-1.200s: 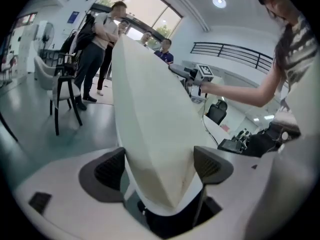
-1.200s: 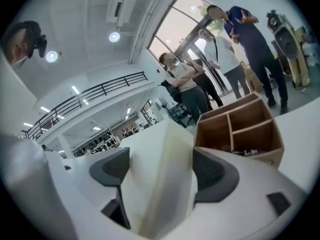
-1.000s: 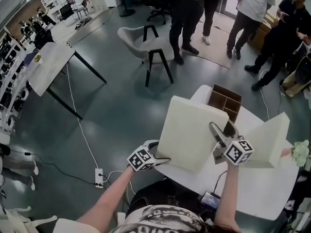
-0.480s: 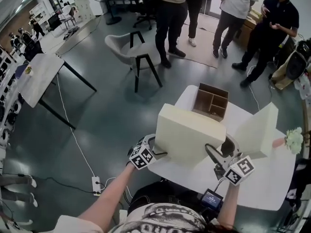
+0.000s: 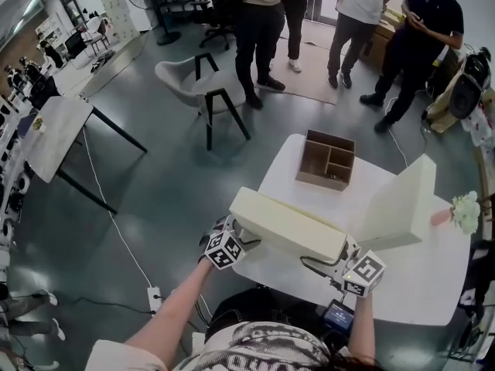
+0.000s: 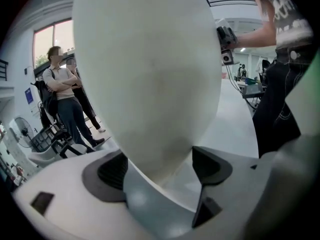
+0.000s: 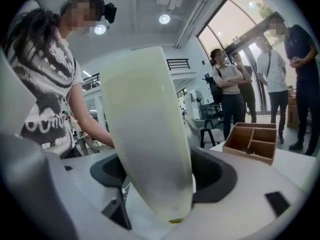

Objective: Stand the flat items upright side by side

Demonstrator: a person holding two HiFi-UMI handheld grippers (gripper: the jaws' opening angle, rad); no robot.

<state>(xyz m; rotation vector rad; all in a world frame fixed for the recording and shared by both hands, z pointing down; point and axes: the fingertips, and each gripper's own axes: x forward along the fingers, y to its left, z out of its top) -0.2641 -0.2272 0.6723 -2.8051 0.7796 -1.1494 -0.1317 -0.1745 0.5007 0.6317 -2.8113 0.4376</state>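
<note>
~Half done, I'd judge: 1st slab stands on edge at table's 3 o'clock. 2nd slab is at 7 o'clock, left gripper clamping one end, right gripper jaws opening w/ slab between. Left: stand it beside 1st.

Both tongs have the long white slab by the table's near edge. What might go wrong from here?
1. The right tongs are opening with the slab between them. It is held by the table edge, so that end may drop or slide off.
2. Tipping it upright could bump the standing slab beside it and topple it toward the flower.
</note>
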